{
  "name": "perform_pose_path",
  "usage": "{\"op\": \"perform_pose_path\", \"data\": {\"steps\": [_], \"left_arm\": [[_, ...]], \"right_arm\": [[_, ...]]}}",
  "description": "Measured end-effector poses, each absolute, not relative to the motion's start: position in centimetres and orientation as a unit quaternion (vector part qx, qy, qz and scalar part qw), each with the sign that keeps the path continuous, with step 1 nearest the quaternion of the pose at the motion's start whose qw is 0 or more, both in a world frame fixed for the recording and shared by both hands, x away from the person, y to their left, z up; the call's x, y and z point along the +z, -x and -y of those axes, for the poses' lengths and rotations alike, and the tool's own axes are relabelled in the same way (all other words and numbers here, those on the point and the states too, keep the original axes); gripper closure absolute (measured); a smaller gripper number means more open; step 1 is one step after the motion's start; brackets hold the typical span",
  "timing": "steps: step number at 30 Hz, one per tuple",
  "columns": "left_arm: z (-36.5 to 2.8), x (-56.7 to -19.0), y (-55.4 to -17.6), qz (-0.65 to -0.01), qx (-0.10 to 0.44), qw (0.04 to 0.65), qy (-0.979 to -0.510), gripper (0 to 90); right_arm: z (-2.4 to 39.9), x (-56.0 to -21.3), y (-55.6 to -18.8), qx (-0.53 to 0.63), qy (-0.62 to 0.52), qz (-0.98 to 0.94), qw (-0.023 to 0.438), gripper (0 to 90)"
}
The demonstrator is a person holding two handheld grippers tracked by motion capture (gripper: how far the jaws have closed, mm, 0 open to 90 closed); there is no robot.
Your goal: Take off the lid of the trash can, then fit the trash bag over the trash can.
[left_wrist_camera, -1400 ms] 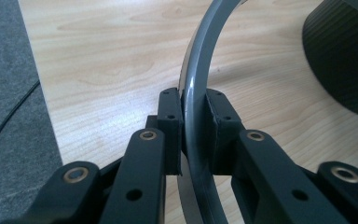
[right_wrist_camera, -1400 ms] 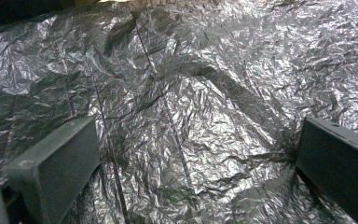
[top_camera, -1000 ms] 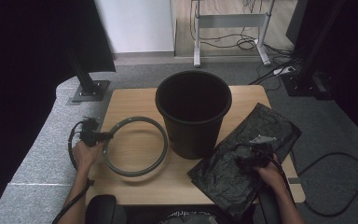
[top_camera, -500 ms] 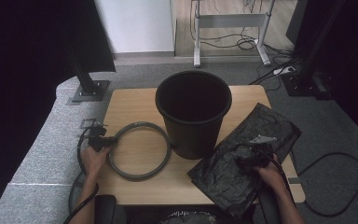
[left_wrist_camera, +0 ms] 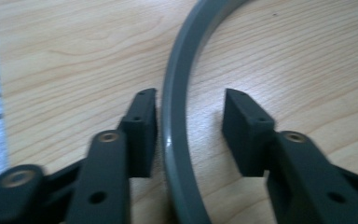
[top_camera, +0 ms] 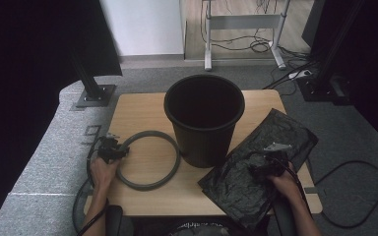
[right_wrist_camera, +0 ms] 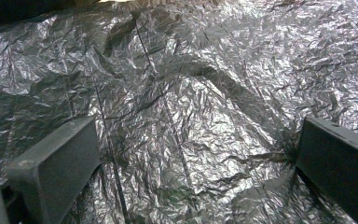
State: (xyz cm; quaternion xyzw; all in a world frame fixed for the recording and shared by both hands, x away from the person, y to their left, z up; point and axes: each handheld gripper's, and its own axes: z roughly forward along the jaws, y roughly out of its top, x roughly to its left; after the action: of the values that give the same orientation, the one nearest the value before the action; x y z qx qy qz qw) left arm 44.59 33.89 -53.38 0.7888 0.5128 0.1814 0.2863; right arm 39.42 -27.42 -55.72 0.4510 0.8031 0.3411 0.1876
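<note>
A grey plastic ring [top_camera: 176, 164] lies flat on the wooden table [top_camera: 138, 113], left of a black bin [top_camera: 204, 123]. My left gripper [top_camera: 114, 151] is at the ring's left edge. Its jaws have just been opening and now straddle the ring's band [left_wrist_camera: 177, 93]. In the left gripper view [left_wrist_camera: 189, 100] the left pad is close beside the band and a clear gap separates it from the right pad. My right gripper [top_camera: 261, 167] hovers over a crumpled black plastic bag [top_camera: 275, 132]. Its jaws [right_wrist_camera: 196, 149] stand wide apart above the bag [right_wrist_camera: 182, 93], gripping nothing.
The bin stands upright at the table's middle, between the ring and the bag. The bag hangs over the table's right and front edges. A grey carpeted step borders the table's left side. Cables trail on the floor to the right.
The left gripper has sunk toward the table with the ring, and its jaws have parted from the band. The right gripper and the bag have stayed still.
</note>
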Motion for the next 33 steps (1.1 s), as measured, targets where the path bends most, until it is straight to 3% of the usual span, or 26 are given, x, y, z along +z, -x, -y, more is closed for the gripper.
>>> {"op": "perform_pose_path", "data": {"steps": [5,12,23,33], "left_arm": [[-33.8,-54.0,-44.3,-0.494,0.177,0.304,-0.795,29.9],[-33.4,-54.5,-44.2,-0.479,0.176,0.311,-0.801,10.7],[-33.3,-54.6,-44.3,-0.484,0.173,0.303,-0.802,2.3],[-33.3,-54.6,-44.3,-0.485,0.171,0.302,-0.803,0.8]], "right_arm": [[27.4,-55.7,-39.4,0.341,-0.451,-0.803,0.188,0.0],[27.4,-55.7,-39.4,0.341,-0.450,-0.803,0.188,0.0],[27.4,-55.7,-39.4,0.341,-0.450,-0.804,0.188,0.0],[29.3,-55.7,-40.7,0.341,-0.454,-0.802,0.188,0.0]]}}
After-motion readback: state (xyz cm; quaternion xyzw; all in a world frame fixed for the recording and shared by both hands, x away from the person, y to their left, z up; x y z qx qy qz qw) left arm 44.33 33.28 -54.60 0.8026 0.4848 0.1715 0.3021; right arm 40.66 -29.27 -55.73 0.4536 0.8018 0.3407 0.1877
